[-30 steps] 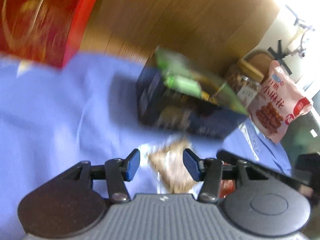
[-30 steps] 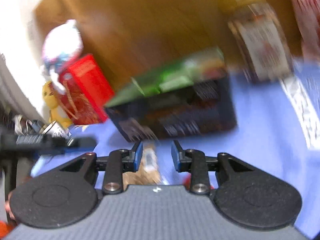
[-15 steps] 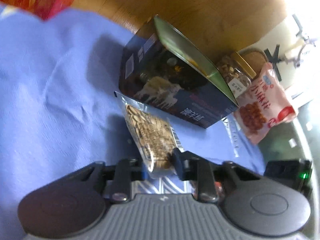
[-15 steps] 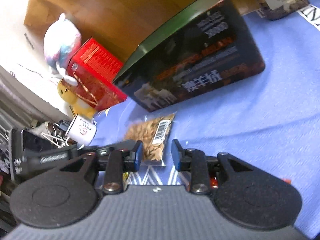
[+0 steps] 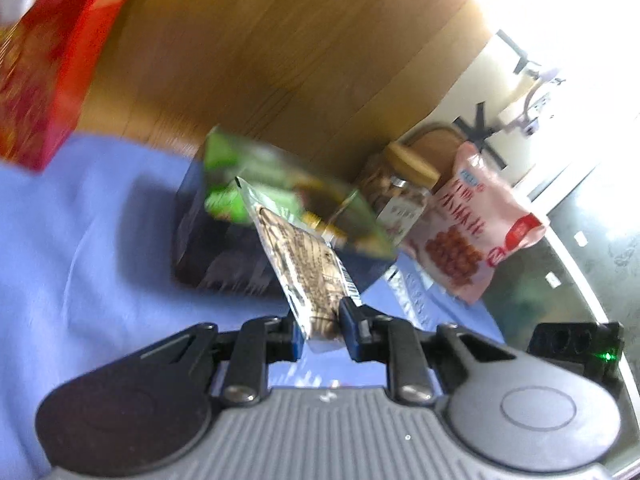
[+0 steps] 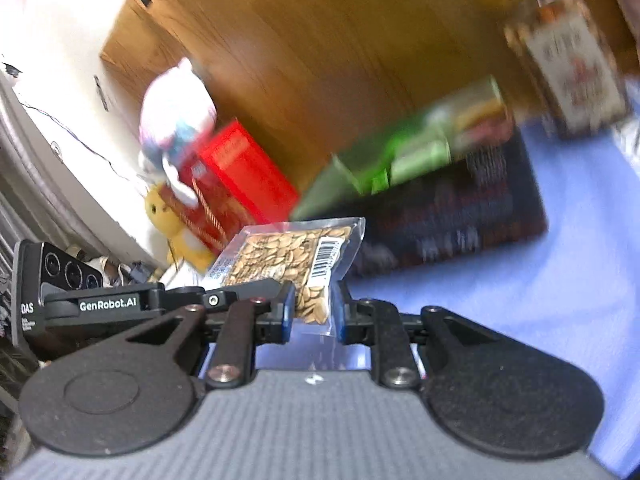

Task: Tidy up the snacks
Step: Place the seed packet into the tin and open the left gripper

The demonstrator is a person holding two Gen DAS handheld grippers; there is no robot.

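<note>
- The clear plastic packet of pale seeds with a barcode label [image 5: 304, 268] [image 6: 296, 256] hangs above the blue cloth-covered surface [image 5: 80, 240] [image 6: 500, 300].
- The left claw [image 5: 320, 326] is closing on its near end; the right claw [image 6: 311, 312] is closing on the same packet.
- Just behind stands the dark box with a green top [image 5: 224, 248] [image 6: 440, 208].
- Beside it are a lidded jar of nuts [image 5: 396, 196] and a pink snack pouch [image 5: 472, 232].

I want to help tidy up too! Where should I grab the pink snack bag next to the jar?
Pinch the pink snack bag by its flat top seam, coming from above, I'd say. It stands upright beside the jar. Its middle looks puffy, but the top seam is thin with nothing over it.
</note>
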